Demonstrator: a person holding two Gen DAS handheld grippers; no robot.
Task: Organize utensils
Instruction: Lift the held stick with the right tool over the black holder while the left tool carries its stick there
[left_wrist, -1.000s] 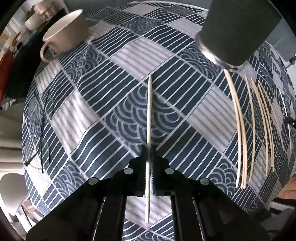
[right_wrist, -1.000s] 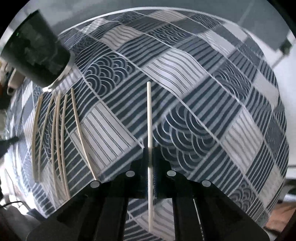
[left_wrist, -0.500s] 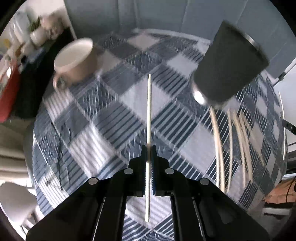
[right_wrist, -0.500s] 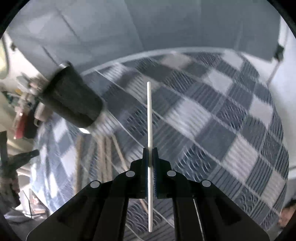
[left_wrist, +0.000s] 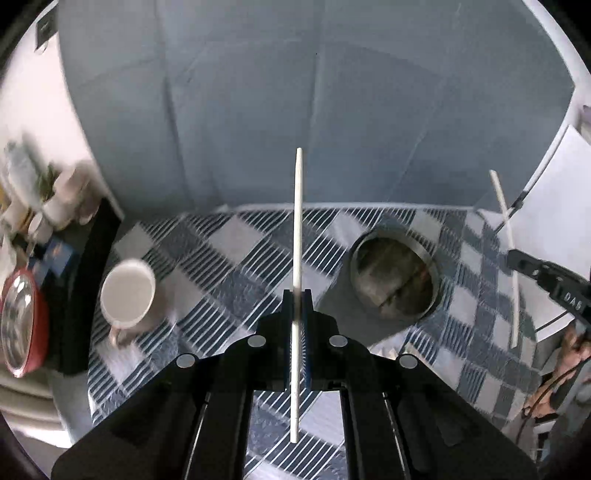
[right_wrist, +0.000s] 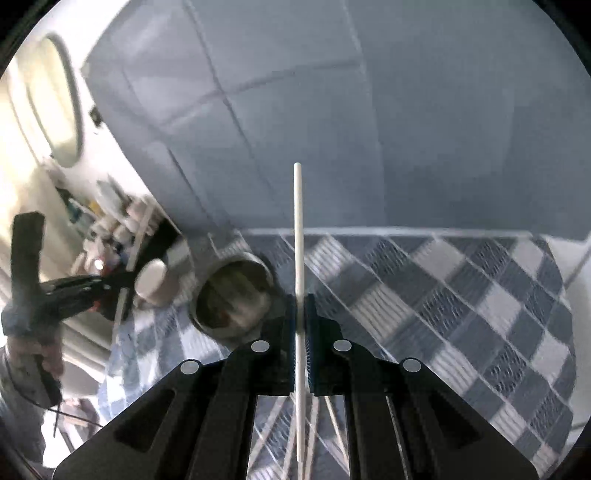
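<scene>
Both hands have come up off the surface (left_wrist: 236, 236) fast, each lifting a chopstick clear of the checked cloth. The left gripper (left_wrist: 297, 295) has its fingers clamped narrow on its chopstick (left_wrist: 297, 221), the stick running straight out ahead of the fingertips. Same on the right gripper (right_wrist: 300, 301), with its chopstick (right_wrist: 298, 229) pinched mid-length. The cup (left_wrist: 395, 273) now shows its open mouth, ahead and right of the left fingers, ahead and left of the right. Looks like the drop-in comes next. More sticks (right_wrist: 332, 417) lie below the right fingers.

Matt pale chopstick (left_wrist: 297, 229), shiny metal-rimmed cup (left_wrist: 394, 275), glossy ceramic mug (left_wrist: 128, 293), patterned woven tablecloth (left_wrist: 229, 266).
</scene>
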